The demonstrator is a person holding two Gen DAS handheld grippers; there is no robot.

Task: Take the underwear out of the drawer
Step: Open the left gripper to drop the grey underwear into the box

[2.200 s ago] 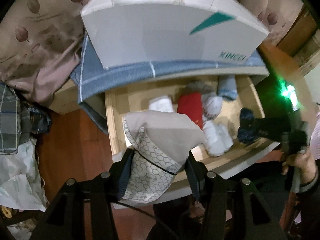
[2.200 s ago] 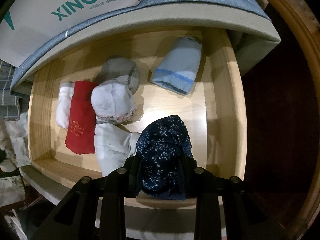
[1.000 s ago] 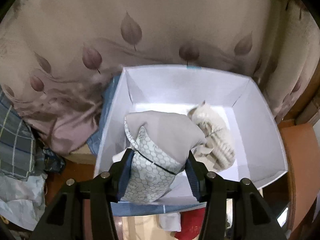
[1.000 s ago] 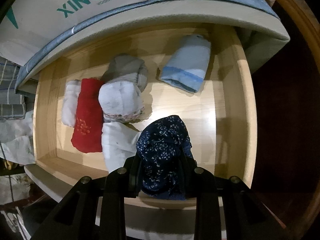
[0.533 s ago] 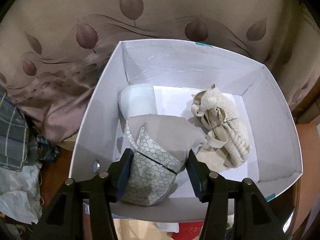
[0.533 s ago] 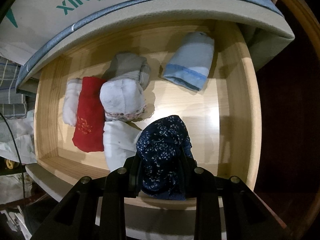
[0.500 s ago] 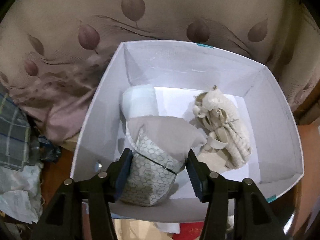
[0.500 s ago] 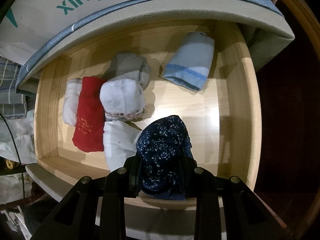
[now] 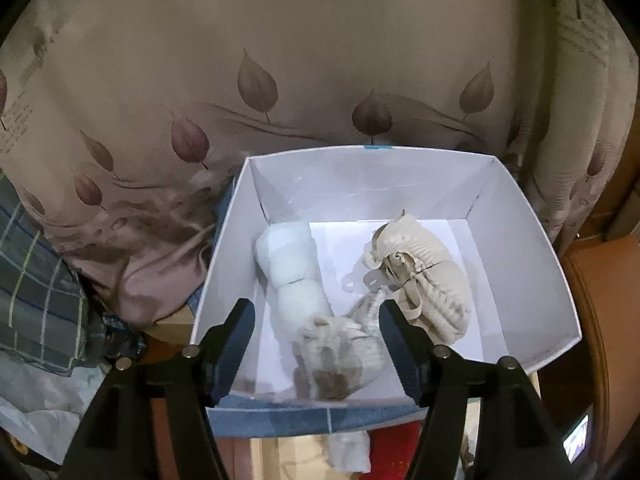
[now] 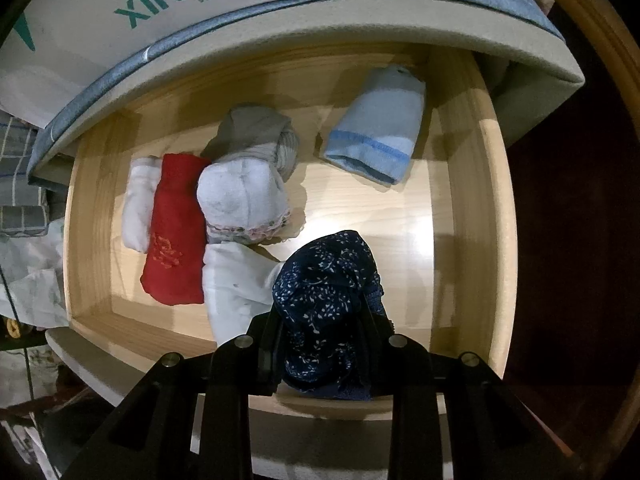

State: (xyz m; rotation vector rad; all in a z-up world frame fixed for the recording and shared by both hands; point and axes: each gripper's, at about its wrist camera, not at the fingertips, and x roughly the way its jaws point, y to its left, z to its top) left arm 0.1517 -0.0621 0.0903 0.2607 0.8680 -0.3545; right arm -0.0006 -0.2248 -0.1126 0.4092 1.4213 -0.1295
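Note:
In the left wrist view my left gripper point(image 9: 316, 320) hangs over a white shoe box point(image 9: 532, 248), its jaws opening. The beige honeycomb-print underwear point(image 9: 340, 356) lies blurred in the box's near part, free of the pads. A white roll point(image 9: 292, 260) and a cream ribbed piece point(image 9: 432, 276) also lie in the box. In the right wrist view my right gripper point(image 10: 320, 332) is shut on navy floral underwear point(image 10: 328, 292) above the open wooden drawer point(image 10: 464, 216). Inside it lie red point(image 10: 172, 232), white point(image 10: 240, 196), grey point(image 10: 256, 132) and light blue point(image 10: 380, 140) folded pieces.
The box stands on a grey-blue cloth point(image 9: 304, 416) over the drawer's cabinet. Leaf-print bedding point(image 9: 280, 80) fills the space behind it and plaid fabric point(image 9: 36, 280) lies at the left. A dark wooden frame point(image 10: 600, 80) borders the drawer on the right.
The left jaws have spread and the beige honeycomb underwear has dropped out of them into the box. The right gripper keeps still with the navy piece.

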